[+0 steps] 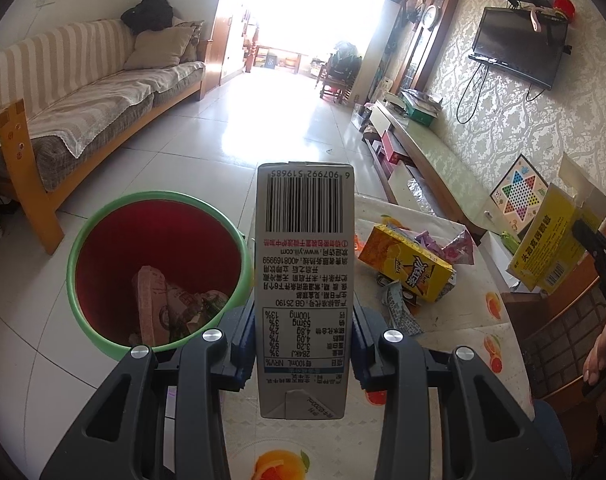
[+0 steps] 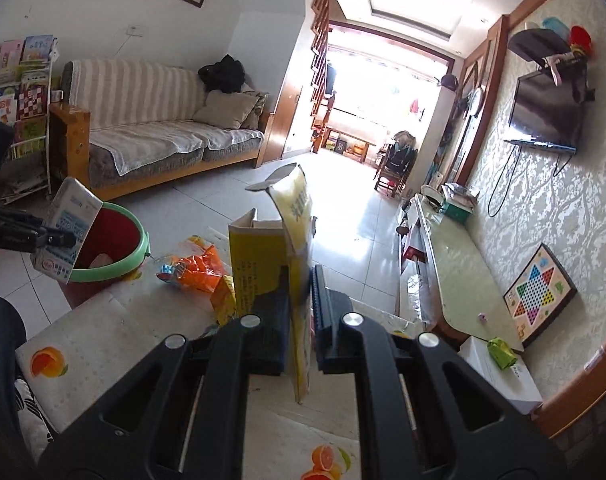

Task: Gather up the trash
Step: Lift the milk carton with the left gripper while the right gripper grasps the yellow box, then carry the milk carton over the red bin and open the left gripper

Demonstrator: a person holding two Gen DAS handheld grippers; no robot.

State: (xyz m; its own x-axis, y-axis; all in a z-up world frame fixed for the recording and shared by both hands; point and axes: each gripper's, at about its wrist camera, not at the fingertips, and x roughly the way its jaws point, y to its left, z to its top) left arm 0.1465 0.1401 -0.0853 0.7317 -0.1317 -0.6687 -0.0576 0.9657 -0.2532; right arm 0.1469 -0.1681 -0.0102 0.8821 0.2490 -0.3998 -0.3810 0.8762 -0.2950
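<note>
Behind milk carton (image 1: pixel 303 280), bucket (image 1: pixel 103 216) rim partly hidden; contents unclear

Two grippers — one bin (image 1: pixel 103 332)

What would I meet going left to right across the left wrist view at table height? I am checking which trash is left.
Red bin with green rim → grey milk carton in the left gripper → yellow tea box → yellow flattened box.
</note>
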